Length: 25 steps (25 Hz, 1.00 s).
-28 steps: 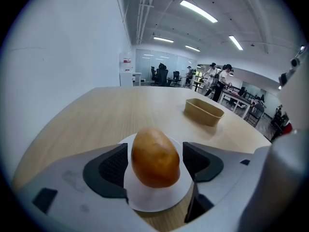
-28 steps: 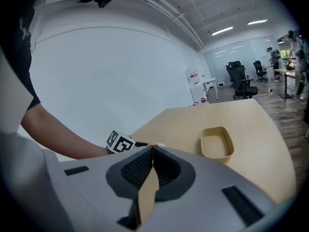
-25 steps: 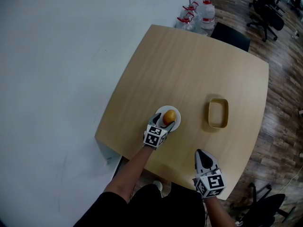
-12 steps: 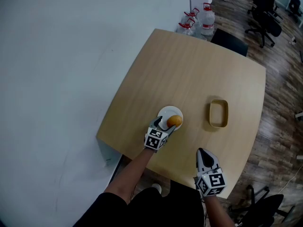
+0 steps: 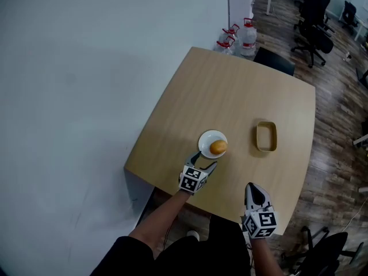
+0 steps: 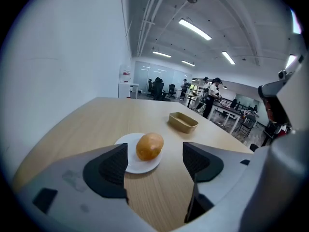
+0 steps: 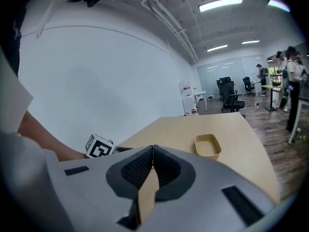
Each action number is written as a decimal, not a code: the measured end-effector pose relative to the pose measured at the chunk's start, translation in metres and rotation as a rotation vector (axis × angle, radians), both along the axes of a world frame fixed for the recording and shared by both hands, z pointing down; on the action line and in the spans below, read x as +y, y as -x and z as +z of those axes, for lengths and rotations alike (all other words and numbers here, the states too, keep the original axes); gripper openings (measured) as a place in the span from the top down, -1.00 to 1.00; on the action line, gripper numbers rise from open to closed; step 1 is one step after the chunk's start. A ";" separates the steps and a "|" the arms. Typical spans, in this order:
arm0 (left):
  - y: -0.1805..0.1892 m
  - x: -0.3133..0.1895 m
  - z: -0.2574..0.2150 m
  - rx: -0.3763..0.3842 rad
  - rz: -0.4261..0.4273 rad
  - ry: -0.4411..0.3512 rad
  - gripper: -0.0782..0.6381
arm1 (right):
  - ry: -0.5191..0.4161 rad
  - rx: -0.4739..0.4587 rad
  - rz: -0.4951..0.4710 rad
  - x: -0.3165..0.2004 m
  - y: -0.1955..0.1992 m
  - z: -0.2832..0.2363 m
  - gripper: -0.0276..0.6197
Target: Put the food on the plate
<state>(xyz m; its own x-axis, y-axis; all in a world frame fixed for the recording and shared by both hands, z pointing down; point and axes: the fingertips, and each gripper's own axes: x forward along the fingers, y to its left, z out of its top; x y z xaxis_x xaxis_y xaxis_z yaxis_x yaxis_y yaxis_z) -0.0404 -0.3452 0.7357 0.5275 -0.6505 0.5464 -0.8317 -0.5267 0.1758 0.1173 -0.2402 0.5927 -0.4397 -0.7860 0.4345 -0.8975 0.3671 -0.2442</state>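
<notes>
Now food [image 5: 218,148] on plate [image 5: 205,139] (tan tray [image 5: 258,137] nearby); left gripper [image 5: 205,163] released, right gripper [image 5: 252,187] clenched.

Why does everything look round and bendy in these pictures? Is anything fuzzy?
Left gripper view: a wide lens curves the room, the corners go black, and the food and plate stay sharp. Right gripper view: same bending, with bright ceiling lights. Head view: least bending, and the table looks sharp.
</notes>
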 end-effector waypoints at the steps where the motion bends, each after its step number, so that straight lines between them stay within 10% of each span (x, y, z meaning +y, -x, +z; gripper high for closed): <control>1: 0.000 0.009 -0.004 0.016 -0.005 0.001 -0.13 | -0.006 0.004 0.014 0.005 -0.001 -0.003 0.73; 17: 0.028 0.162 -0.110 0.125 0.044 -0.147 -0.13 | -0.092 0.060 0.082 0.126 0.018 -0.045 0.73; 25: 0.073 0.238 -0.201 0.285 -0.174 -0.246 -0.13 | -0.180 0.075 0.116 0.174 0.024 -0.092 0.73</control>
